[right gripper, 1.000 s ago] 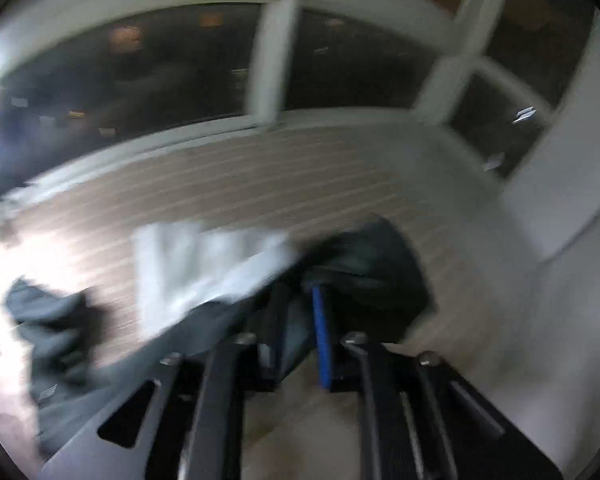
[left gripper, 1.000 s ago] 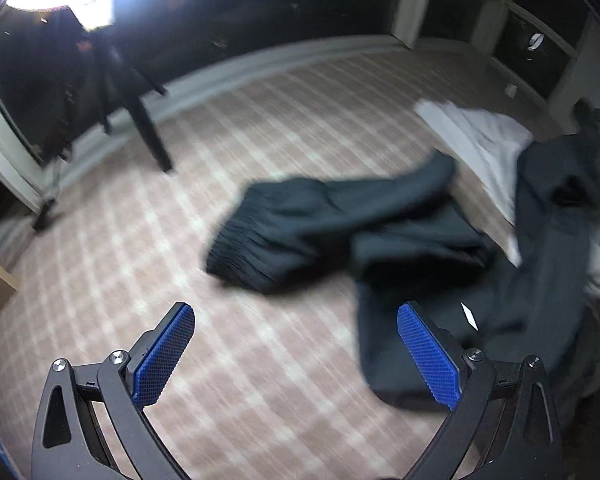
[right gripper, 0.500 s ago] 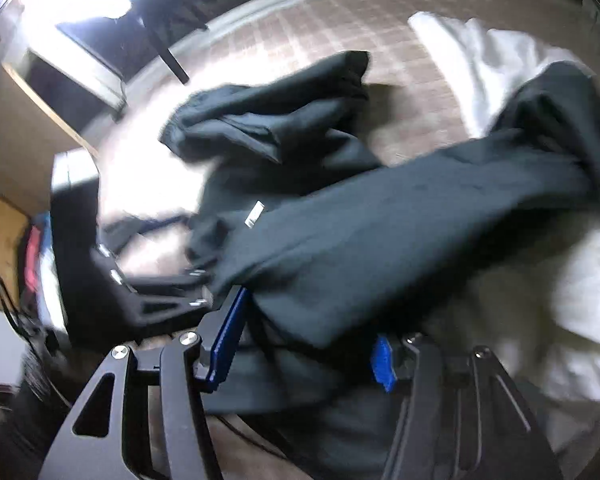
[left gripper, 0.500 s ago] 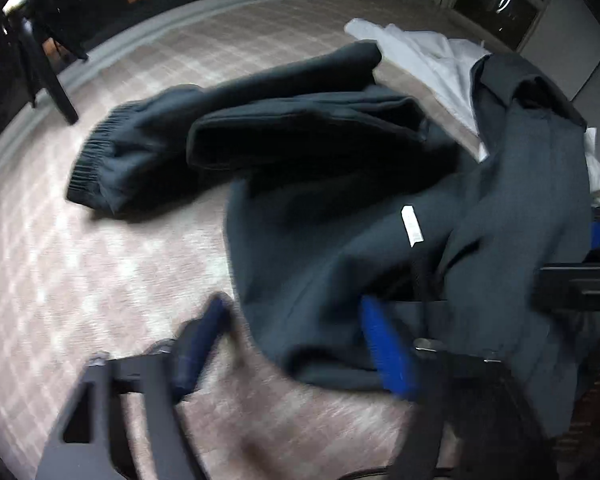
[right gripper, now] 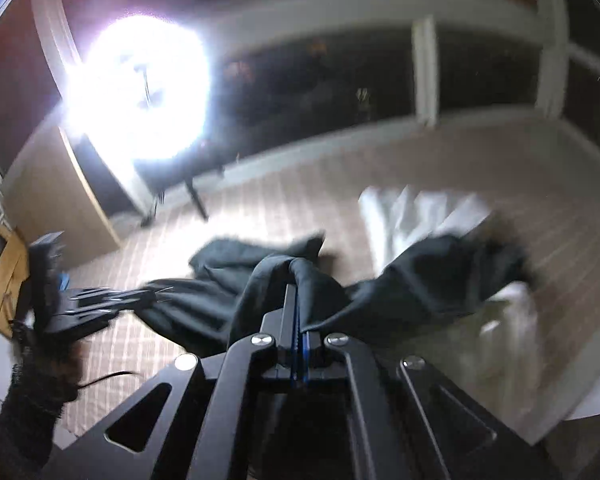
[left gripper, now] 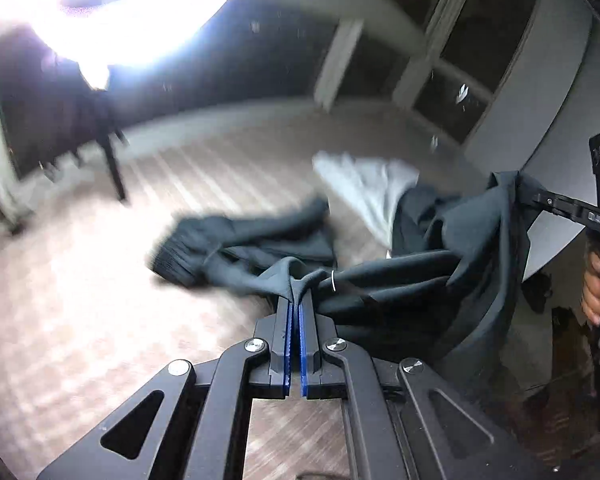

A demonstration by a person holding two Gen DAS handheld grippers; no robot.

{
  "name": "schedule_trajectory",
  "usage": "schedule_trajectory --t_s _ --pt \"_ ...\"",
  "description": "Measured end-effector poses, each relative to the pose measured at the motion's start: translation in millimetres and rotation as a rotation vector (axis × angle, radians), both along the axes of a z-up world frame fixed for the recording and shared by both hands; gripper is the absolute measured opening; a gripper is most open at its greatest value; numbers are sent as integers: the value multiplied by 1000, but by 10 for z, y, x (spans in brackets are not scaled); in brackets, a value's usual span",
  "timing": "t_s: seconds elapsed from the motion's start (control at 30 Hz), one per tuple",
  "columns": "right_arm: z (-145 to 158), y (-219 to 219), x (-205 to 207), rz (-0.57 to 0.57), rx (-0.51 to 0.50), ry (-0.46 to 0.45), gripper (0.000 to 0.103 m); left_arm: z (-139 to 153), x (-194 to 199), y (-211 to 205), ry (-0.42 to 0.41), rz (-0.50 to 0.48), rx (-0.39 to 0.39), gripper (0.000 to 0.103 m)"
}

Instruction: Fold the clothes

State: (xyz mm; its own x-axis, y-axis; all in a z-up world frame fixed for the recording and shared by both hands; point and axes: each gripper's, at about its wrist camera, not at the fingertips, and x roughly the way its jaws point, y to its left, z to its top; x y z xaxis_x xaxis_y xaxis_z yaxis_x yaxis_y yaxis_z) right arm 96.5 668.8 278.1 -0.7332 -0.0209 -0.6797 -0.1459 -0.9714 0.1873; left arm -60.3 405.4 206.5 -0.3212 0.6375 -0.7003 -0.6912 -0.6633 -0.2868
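**Dark garment clamped at two points, lifted between both grippers**

Left wrist view, left to right. At upper left, a glaring round white studio lamp [left gripper: 112,12], blown out, with a thin black stand leg [left gripper: 114,168] below it on the beige checked carpet [left gripper: 80,300]. Left of centre, a crumpled dark grey-green fabric garment [left gripper: 400,276] with its ribbed cuff end resting on the carpet, blurred. At bottom centre, the black left gripper with blue pads [left gripper: 295,308], pressed together on a pinched fold of the garment, a small white tag [left gripper: 333,280] just to the right of the pinch. Right of centre, a rumpled white cloth [left gripper: 364,188] lying behind the dark fabric. At far right, the black right gripper [left gripper: 518,192], with the garment draped from its tip, and the bare right hand [left gripper: 596,292] around its handle.

Right wrist view, left to right. At upper left, the same lamp [right gripper: 140,88]. At lower left, the left gripper [right gripper: 156,294], blurred, meeting the garment's edge. At centre, dark fabric [right gripper: 420,284] looped over the right gripper [right gripper: 298,300], closed tight on the cloth. At right, the white cloth [right gripper: 416,212], partly under the raised garment.
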Motion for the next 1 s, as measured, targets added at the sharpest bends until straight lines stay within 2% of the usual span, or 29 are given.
schedule_trajectory --t_s 0.1,0.2,0.27,0.37,0.43,0.5,0.57,0.63,0.67,0.7,0.73,0.77,0.8,0.83,0.87,0.9,0.93,1.0 --pt "493 -61 179 -5 55 102 0 549 122 -456 96 35 40 2" --pt "939 -137 424 -5 100 199 0 964 301 -941 183 95 71 2" --pt "1140 -156 530 3 98 251 0 1148 377 -1145 232 129 59 2" --pt "1227 -126 411 -7 132 270 0 1208 300 -1327 277 196 -7 2" --pt "1067 -77 24 -20 160 225 0 1060 63 -1268 275 244 -67 2" --pt "790 -23 -523 -38 193 142 0 809 -274 -1144 272 294 -146 4" --pt "386 51 -1153 -37 219 22 1 458 -623 -1080 208 367 -240 18" --pt "-84 130 -1665 -64 243 -147 2 74 -976 -1036 123 447 -339 16" --pt "-284 172 -1810 -84 231 -229 2 -63 -1064 -1060 83 476 -348 14" --pt "-449 195 -1862 -74 186 -275 3 -148 -1069 -1127 47 496 -320 14" --pt "-545 188 -1815 -48 137 -274 3 -205 -1014 -1184 28 495 -293 14" --pt "-593 164 -1718 -30 119 -257 4 -244 -877 -1218 35 468 -285 20" --pt "-618 134 -1585 -17 116 -244 8 -286 -718 -1221 43 436 -296 20" --pt "-635 103 -1439 -4 114 -235 14 -342 -546 -1193 41 396 -305 21" --pt "-677 45 -1276 30 92 -227 20 -414 -361 -1148 35 351 -309 26" --pt "-735 -31 -1103 77 59 -219 37 -485 -177 -1103 29 305 -313 30" --pt "-828 -138 -925 120 45 -225 49 -574 -18 -1041 16 261 -314 35" --pt "-1046 -349 -681 176 46 -244 49 -780 255 -876 -22 175 -315 35"
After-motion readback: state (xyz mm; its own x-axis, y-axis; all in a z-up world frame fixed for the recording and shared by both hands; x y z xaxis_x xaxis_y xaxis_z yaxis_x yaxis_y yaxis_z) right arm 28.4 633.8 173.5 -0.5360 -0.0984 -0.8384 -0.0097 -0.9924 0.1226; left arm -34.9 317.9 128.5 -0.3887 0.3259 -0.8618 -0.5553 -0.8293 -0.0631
